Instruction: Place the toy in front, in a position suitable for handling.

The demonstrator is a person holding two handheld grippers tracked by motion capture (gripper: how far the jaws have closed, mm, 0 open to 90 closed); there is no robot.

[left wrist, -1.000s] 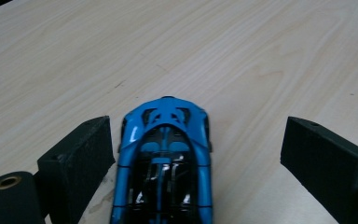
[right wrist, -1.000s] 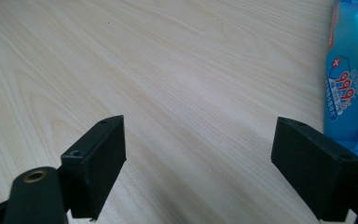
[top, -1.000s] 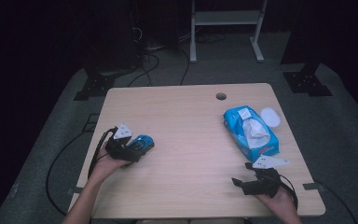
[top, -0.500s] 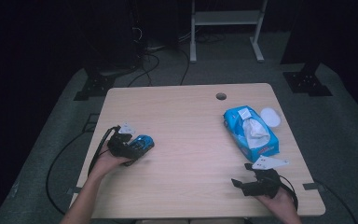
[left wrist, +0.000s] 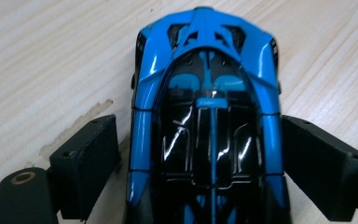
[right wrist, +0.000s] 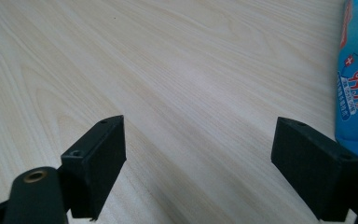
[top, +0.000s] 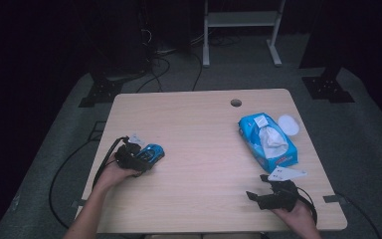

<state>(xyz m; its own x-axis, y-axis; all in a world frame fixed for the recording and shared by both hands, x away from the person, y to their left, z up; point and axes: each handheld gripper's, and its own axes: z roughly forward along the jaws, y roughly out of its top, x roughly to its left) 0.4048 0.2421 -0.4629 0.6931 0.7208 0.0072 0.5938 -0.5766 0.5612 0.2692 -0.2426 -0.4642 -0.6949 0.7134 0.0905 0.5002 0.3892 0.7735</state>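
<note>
— The left gripper (left wrist: 200, 154) has its jaws spread around a blue toy car (left wrist: 207, 116). Is it actually holding it?

— Hard to say. In the left gripper view the right jaw sits against the car's flank, or very nearly, while a sliver of table shows between the left jaw and the other flank. I'd call it bracketing the car, not clamped.

— And the right gripper (right wrist: 198, 154)?

— Jaws wide apart, nothing between them but bare wood. From above it rests near the front right corner of the table (top: 199, 114), just in front of a blue tissue pack (top: 268, 142).

— Where does the car sit?

— On the left part of the table, towards the person's side, with its wheels apparently down, right at the left gripper (top: 132, 158).

— How would it handle?

— My guess: light, rigid, and slick, since that glossy shell throws reflections. It may also roll away along its length if nudged. The straight flanks between the wheels, where the jaws already stand, look like the best place to squeeze; the tapered nose would likely slip out.

— Fragile?

— Probably not the body, though small trim could snap under a hard pinch.
</note>
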